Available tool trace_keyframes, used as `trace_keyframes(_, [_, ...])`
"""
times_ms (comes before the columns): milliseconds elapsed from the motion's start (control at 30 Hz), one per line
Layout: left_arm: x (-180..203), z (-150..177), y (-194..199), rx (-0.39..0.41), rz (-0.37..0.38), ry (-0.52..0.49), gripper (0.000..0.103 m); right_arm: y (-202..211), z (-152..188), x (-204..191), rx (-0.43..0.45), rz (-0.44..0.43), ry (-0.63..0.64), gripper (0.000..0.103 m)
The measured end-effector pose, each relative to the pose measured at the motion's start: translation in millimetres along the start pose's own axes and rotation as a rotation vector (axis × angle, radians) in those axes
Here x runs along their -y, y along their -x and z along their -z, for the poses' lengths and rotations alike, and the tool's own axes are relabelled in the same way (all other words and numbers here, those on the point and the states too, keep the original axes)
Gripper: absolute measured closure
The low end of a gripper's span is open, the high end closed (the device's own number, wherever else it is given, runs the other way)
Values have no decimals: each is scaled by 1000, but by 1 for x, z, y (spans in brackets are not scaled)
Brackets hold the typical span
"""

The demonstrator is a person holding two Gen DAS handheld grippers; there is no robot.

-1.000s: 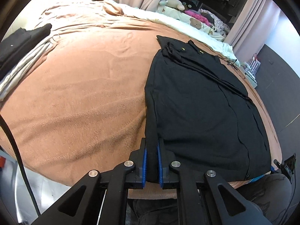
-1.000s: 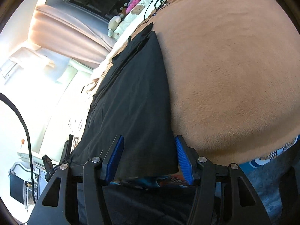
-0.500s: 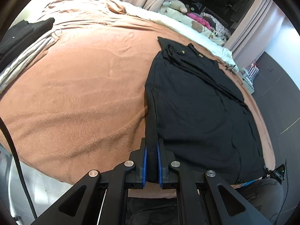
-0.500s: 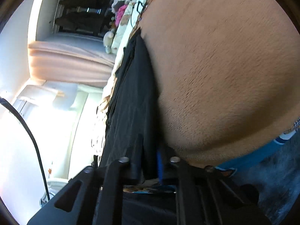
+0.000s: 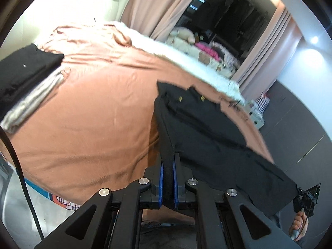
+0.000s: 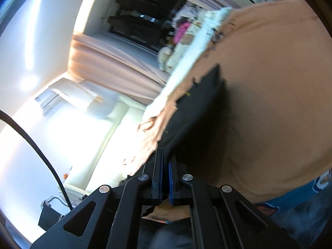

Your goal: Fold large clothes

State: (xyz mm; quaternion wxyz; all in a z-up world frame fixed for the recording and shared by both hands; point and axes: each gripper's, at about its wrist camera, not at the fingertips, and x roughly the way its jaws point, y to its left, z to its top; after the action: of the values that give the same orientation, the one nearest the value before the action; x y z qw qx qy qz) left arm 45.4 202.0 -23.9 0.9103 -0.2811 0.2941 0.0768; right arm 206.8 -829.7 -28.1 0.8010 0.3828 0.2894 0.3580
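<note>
A large black garment [image 5: 203, 128] with small yellow marks lies lengthwise on the brown bed cover [image 5: 99, 108]. Its near end hangs lifted off the bed. My left gripper [image 5: 168, 166] is shut on the garment's near left corner, black cloth pinched between the blue pads. My right gripper [image 6: 165, 161] is shut on the near right corner of the same garment [image 6: 199, 108]. That gripper also shows small at the far right of the left wrist view, with a hand [image 5: 298, 226] on it. The far end of the garment still rests on the bed.
A folded black and grey pile [image 5: 27, 76] lies at the bed's left side. White bedding [image 5: 186, 58] and soft toys [image 5: 205, 49] line the far edge, with curtains [image 5: 157, 6] behind. Dark floor [image 5: 294, 116] runs along the right.
The right gripper's jaws closed on the garment's corner. Both grippers rose, lifting the garment's near end off the bed, and both views tilted up toward the room.
</note>
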Motion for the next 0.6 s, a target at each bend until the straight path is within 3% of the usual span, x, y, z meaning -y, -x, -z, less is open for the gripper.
trace_keyframes(133, [8, -4, 52, 63, 25, 2, 96, 34, 5, -27, 14, -49, 41, 102])
trace_keyframes(367, [16, 7, 123, 116, 74, 30, 96, 85, 29, -35, 14, -88, 35, 102])
trace_keyframes(467, [25, 10, 143, 137, 94, 3, 96, 91, 33, -34, 23, -86, 35, 102])
trace_keyframes(600, [25, 9, 151, 148, 112, 1, 96, 70, 29, -34, 35, -80, 25, 102])
